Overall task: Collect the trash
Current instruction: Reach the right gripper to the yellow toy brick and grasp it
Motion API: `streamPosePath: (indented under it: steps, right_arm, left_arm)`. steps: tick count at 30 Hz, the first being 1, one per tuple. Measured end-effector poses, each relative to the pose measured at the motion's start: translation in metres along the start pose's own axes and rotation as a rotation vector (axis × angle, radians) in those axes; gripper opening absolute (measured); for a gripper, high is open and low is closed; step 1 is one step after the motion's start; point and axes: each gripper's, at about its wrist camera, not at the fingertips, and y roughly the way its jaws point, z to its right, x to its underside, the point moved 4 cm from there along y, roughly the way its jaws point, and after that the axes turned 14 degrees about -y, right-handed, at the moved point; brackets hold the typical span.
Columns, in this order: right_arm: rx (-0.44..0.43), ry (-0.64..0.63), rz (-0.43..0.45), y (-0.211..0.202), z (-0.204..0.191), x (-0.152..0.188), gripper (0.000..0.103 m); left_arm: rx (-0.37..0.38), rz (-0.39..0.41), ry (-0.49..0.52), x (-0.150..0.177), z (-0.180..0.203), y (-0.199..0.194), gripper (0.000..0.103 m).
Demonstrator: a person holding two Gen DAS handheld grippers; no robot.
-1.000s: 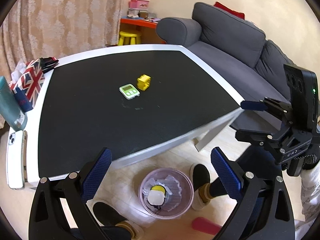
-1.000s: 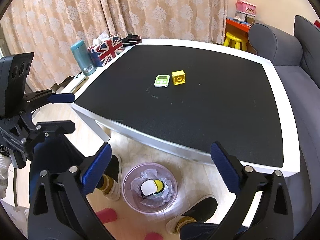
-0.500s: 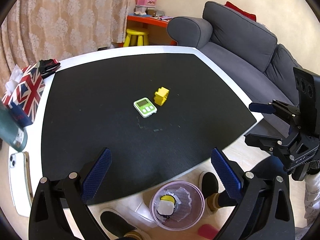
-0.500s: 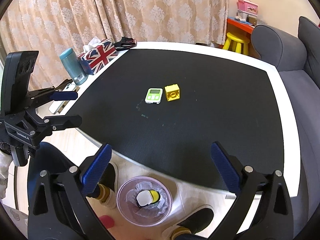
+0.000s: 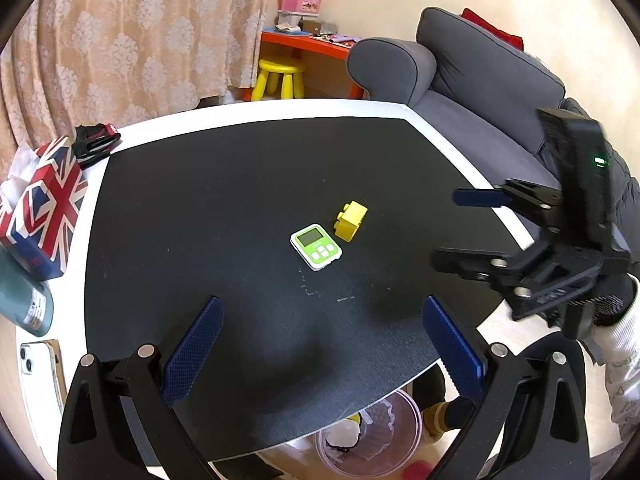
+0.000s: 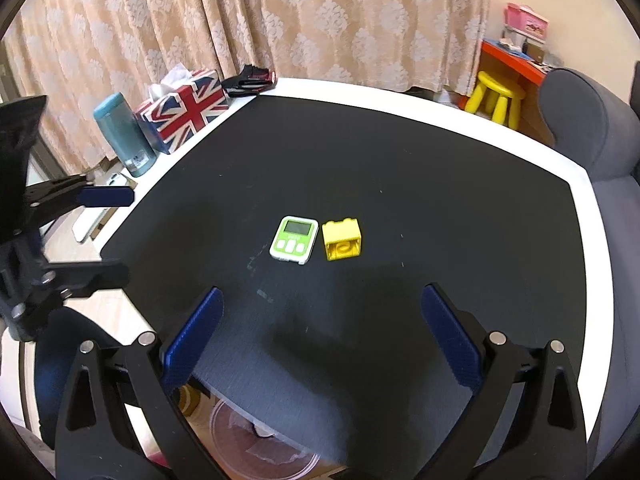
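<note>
- Both grippers spread, empty: left gripper [image 5: 320,344], right gripper [image 6: 320,336].
- Yellow block [image 6: 342,238] touching/just right of green timer [image 6: 295,239], mid table [image 6: 440,96].
- Block prob. light, stiff, slick plastic; you pinch its flat sides.
- Bin [image 5: 370,436] under near table edge.

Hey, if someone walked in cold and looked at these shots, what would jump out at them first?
Probably the bright pair in the middle of the black tabletop: a green digital timer with a yellow toy brick right beside it. Next, the Union Jack tissue box on the table's white border next to a teal bottle. Both grippers, left and right, hang open above the near edge.
</note>
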Motion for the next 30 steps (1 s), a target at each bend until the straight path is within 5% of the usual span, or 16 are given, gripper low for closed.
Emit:
streamPosePath:
  steps: [10,19,25,27,30]
  right_arm:
    - [-0.037,-0.061,-0.058,0.059,0.016,-0.017,0.097]
    - [-0.071,-0.092,-0.094,0.089,0.024,-0.023,0.072]
    - [-0.105,-0.088,-0.117,0.103,0.023,-0.022,0.048]
    - [-0.103,-0.087,-0.122,0.106,0.023,-0.021,0.033]
    - [-0.096,-0.083,-0.113,0.104,0.024,-0.020,0.033]
  left_arm:
    - [0.007,-0.016,-0.008,-0.005,-0.010,0.014,0.096]
    - [0.014,-0.038,-0.028,-0.005,-0.017,0.031,0.096]
    - [0.015,-0.048,-0.033,-0.006,-0.018,0.037,0.096]
    - [0.013,-0.050,-0.034,-0.006,-0.017,0.039,0.096]
    - [0.009,-0.053,-0.034,-0.007,-0.015,0.042,0.096]
